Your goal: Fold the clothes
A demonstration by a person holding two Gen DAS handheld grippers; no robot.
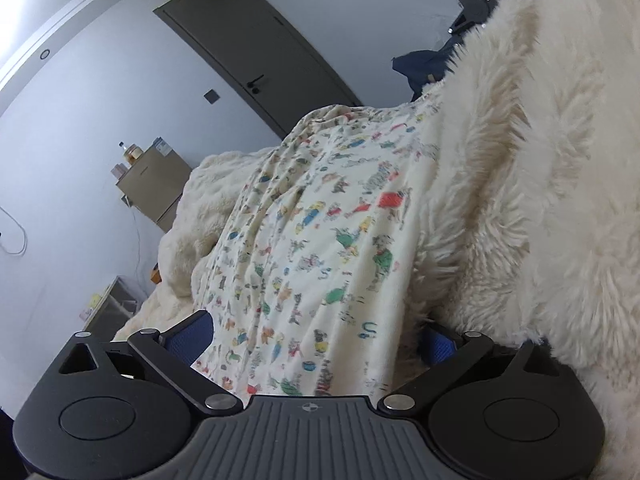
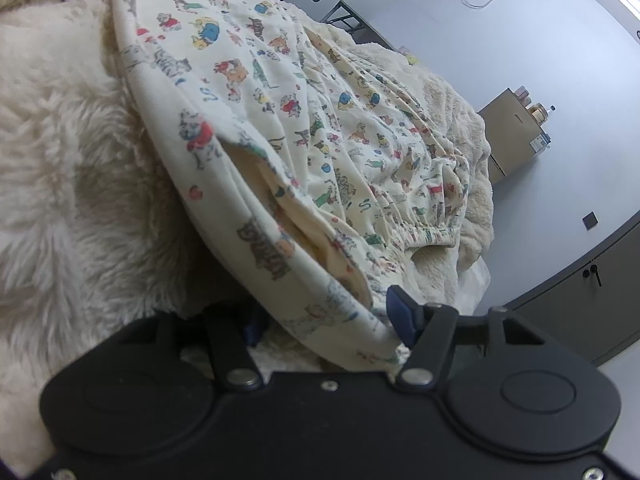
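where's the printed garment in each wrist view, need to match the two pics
Left wrist: the printed garment runs up the middle, from between the left gripper's fingers to the centre.
Right wrist: it drapes from upper left to lower centre, its edge between the right gripper's fingers, its elastic hem at centre right.
Shared landmark: the tan cabinet with bottles on top, mid left in the left view, right of centre in the right view.

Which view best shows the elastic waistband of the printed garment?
Right wrist: the gathered elastic waistband of the printed garment shows clearly. Left wrist shows only the garment's printed cloth, no waistband that I can make out.
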